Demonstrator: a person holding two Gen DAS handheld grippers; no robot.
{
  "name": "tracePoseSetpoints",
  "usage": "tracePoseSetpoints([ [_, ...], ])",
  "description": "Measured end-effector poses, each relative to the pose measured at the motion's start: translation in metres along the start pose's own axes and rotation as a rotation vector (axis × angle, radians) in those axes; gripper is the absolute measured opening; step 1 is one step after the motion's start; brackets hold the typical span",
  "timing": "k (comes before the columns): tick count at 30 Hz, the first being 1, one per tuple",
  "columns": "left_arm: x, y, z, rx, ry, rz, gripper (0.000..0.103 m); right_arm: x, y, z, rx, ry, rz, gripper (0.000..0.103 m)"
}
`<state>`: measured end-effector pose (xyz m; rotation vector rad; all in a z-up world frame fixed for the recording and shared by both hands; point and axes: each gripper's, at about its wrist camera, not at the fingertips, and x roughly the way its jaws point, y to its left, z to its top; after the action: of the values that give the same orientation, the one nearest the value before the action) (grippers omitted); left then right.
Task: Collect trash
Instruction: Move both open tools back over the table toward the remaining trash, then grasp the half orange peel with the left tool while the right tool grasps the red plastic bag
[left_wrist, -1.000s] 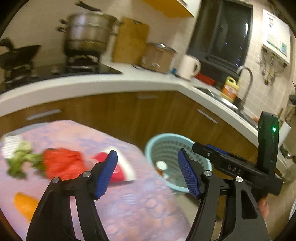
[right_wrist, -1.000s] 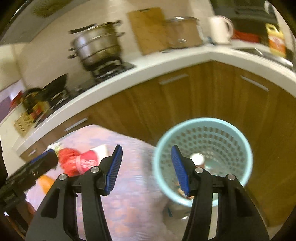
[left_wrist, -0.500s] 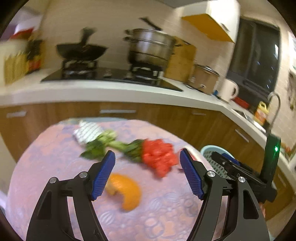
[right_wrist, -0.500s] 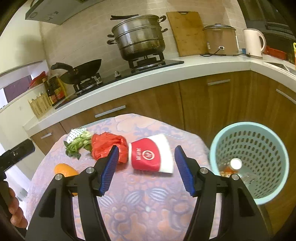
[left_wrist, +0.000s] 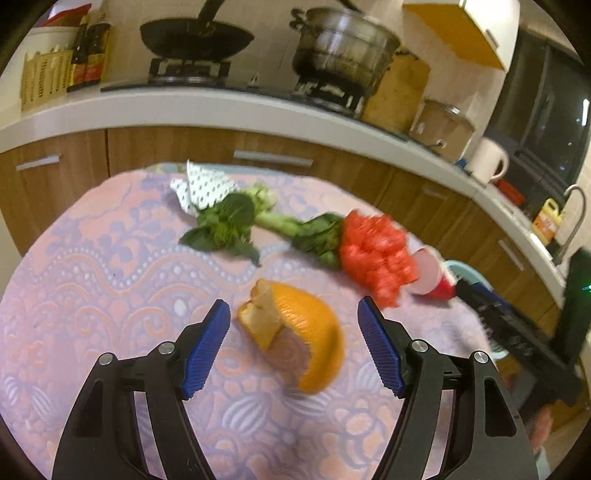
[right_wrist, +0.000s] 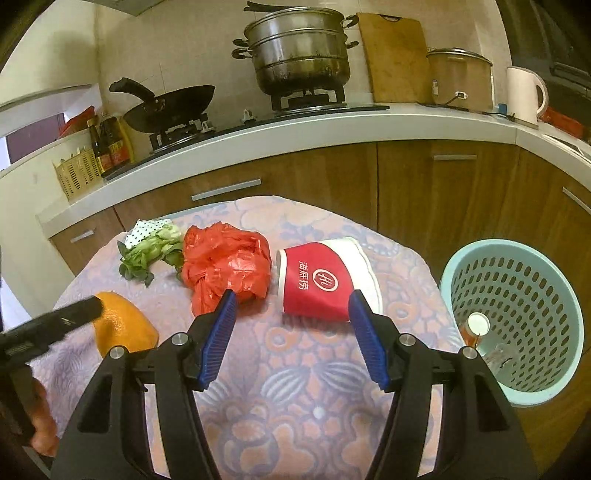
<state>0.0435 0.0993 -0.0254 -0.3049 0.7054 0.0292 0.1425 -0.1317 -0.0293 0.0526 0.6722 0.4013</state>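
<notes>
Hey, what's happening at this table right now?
A person is clearing trash off a patterned tablecloth with a handheld claw in each hand. The left claw is open around an orange peel without gripping it. The right claw is open just short of a red paper cup lying on its side; its jaws have just been opening. A red plastic bag, some greens and a dotted wrapper are also on the cloth. The blue basket beside the table already holds some items.

Both wrist views look steeply down along their claws, close above the pink patterned worktop (left_wrist: 92, 295). Both show the orange peel (left_wrist: 295, 332) and crumpled red plastic bag (right_wrist: 225, 266).
</notes>
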Motion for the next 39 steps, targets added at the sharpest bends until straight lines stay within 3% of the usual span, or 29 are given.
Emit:
tracePoseSetpoints([
  [3, 0.011, 0.003, -0.006, -0.003, 0.029, 0.005, 0.069, 0.003, -0.002, 0.0, 0.008, 0.015, 0.009, 0.059],
  [6, 0.009, 0.004, -0.008, -0.013, 0.016, -0.003, 0.064, 0.005, -0.001, -0.001, 0.004, 0.025, 0.013, 0.059],
  [11, 0.007, 0.001, -0.01, -0.001, 0.015, 0.008, 0.065, 0.006, 0.004, -0.003, -0.022, 0.029, 0.0, 0.059],
  [13, 0.008, -0.001, -0.009, -0.001, 0.013, -0.001, 0.056, 0.007, 0.007, -0.003, -0.034, 0.027, -0.008, 0.059],
  [15, 0.006, -0.002, -0.01, 0.002, 0.003, -0.02, 0.037, 0.008, 0.009, -0.004, -0.041, 0.03, -0.013, 0.059],
  [17, 0.004, -0.002, -0.012, 0.008, -0.01, -0.087, 0.024, 0.008, 0.01, -0.004, -0.047, 0.031, -0.013, 0.059],
  [20, 0.001, -0.005, -0.015, 0.018, -0.025, -0.093, 0.019, 0.008, 0.013, -0.005, -0.062, 0.031, -0.018, 0.059],
  [30, -0.012, 0.0, -0.018, -0.017, -0.091, -0.113, 0.008, 0.009, 0.019, -0.006, -0.095, 0.03, -0.035, 0.059],
  [39, -0.02, 0.01, -0.016, -0.062, -0.129, -0.14, 0.006, 0.005, 0.014, -0.003, -0.075, 0.023, -0.029, 0.059],
])
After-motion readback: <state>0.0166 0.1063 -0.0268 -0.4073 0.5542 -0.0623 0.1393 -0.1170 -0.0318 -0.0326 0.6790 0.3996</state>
